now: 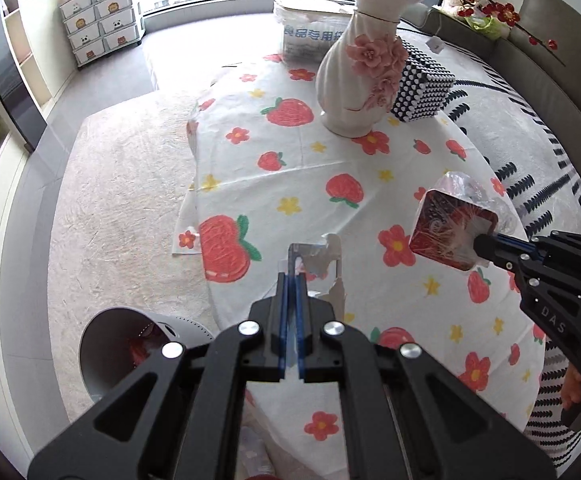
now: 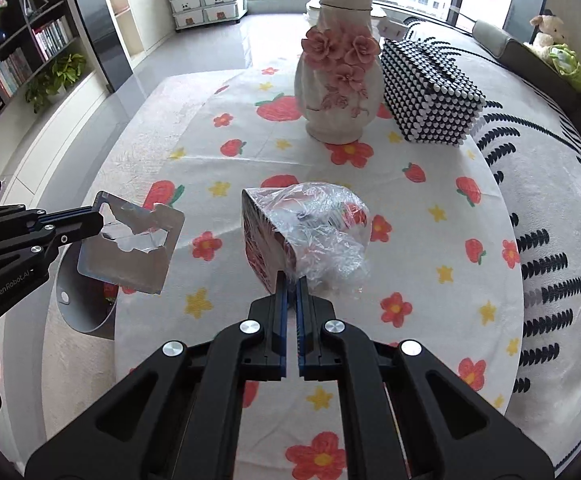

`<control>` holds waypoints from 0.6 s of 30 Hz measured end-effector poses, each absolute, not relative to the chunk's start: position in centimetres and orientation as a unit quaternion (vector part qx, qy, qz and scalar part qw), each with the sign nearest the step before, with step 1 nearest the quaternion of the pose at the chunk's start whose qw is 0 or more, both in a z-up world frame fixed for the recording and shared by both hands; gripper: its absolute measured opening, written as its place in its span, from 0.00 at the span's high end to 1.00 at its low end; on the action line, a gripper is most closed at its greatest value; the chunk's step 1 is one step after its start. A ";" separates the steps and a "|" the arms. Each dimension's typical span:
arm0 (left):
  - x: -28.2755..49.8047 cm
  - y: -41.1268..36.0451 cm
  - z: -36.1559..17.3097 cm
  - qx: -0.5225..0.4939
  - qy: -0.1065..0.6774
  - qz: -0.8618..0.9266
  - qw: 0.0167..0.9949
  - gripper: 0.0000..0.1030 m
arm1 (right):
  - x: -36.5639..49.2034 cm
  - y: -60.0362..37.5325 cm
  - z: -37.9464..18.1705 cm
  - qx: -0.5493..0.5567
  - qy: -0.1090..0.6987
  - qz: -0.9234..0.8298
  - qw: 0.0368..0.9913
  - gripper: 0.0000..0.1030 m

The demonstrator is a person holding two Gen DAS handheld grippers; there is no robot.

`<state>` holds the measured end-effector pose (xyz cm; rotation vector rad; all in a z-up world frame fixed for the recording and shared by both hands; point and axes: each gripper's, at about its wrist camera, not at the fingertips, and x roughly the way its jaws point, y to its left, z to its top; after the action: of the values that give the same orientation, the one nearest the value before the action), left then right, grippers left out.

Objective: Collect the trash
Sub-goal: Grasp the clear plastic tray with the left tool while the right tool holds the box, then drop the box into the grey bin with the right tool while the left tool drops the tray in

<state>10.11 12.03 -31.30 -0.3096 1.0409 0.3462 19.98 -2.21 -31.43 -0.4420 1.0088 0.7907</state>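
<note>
Torn silver foil wrapper [image 2: 130, 248], flat and ripped open, pinched in the left gripper [image 1: 292, 268], held off the table edge above a grey round trash bin [image 2: 84, 300] on the floor. Red patterned box in crinkled clear plastic [image 2: 302, 236] pinched at its lower corner by the right gripper [image 2: 290, 276], lifted over the strawberry-and-flower print tablecloth [image 2: 410, 216]. Farther back: white ceramic vase with pink flowers [image 2: 338, 92], black-and-white beaded tissue box [image 2: 430, 92] just beside it.
</note>
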 end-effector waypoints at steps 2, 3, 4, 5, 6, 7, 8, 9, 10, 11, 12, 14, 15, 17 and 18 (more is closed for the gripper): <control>7.9 13.5 -30.8 -0.158 0.488 0.186 0.838 0.96 | 18.4 -0.4 -30.8 -0.215 0.461 0.385 0.771 0.97; 6.8 14.3 -30.6 -0.164 0.486 0.196 0.836 0.96 | 17.6 0.5 -30.5 -0.221 0.456 0.394 0.766 0.97; 5.7 14.9 -30.4 -0.168 0.483 0.206 0.834 0.96 | 16.7 1.5 -30.2 -0.228 0.452 0.404 0.762 0.97; 4.6 15.7 -30.3 -0.174 0.481 0.217 0.832 0.96 | 15.7 2.5 -30.0 -0.235 0.447 0.414 0.757 0.97; 3.5 16.4 -30.2 -0.180 0.479 0.225 0.829 0.96 | 14.8 3.5 -29.7 -0.241 0.443 0.424 0.752 0.97; 2.3 17.1 -30.1 -0.186 0.477 0.234 0.826 0.96 | 13.8 4.5 -29.5 -0.246 0.440 0.433 0.747 0.97; 1.2 17.8 -30.0 -0.192 0.476 0.242 0.824 0.96 | 12.8 5.6 -29.3 -0.252 0.436 0.442 0.742 0.97; 0.0 18.5 -30.0 -0.197 0.474 0.248 0.821 0.96 | 11.8 6.6 -29.2 -0.257 0.433 0.450 0.738 0.97; -1.3 19.3 -29.9 -0.200 0.473 0.255 0.819 0.96 | 10.7 7.6 -29.1 -0.262 0.430 0.457 0.733 0.97; -2.5 20.0 -29.8 -0.200 0.472 0.261 0.818 0.96 | 9.6 8.7 -28.9 -0.267 0.426 0.464 0.729 0.97; -3.7 20.7 -29.7 -0.201 0.473 0.265 0.816 0.96 | 8.5 9.7 -28.8 -0.270 0.424 0.470 0.726 0.97; -5.9 22.1 -29.7 -0.200 0.472 0.275 0.813 0.96 | 6.5 11.8 -28.7 -0.272 0.422 0.482 0.718 0.97; -6.9 22.7 -29.6 -0.198 0.472 0.279 0.812 0.96 | 5.4 12.8 -28.7 -0.272 0.422 0.488 0.714 0.97; -9.0 24.1 -29.6 -0.197 0.471 0.288 0.810 0.96 | 3.4 14.7 -28.9 -0.275 0.423 0.498 0.705 0.97; -10.0 24.8 -29.6 -0.198 0.470 0.293 0.809 0.96 | 2.4 15.6 -29.1 -0.276 0.423 0.503 0.701 0.97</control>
<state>-9.98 24.79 -29.62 -0.4242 1.0054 0.6255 2.44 15.62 -29.14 -0.6156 0.9420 1.1205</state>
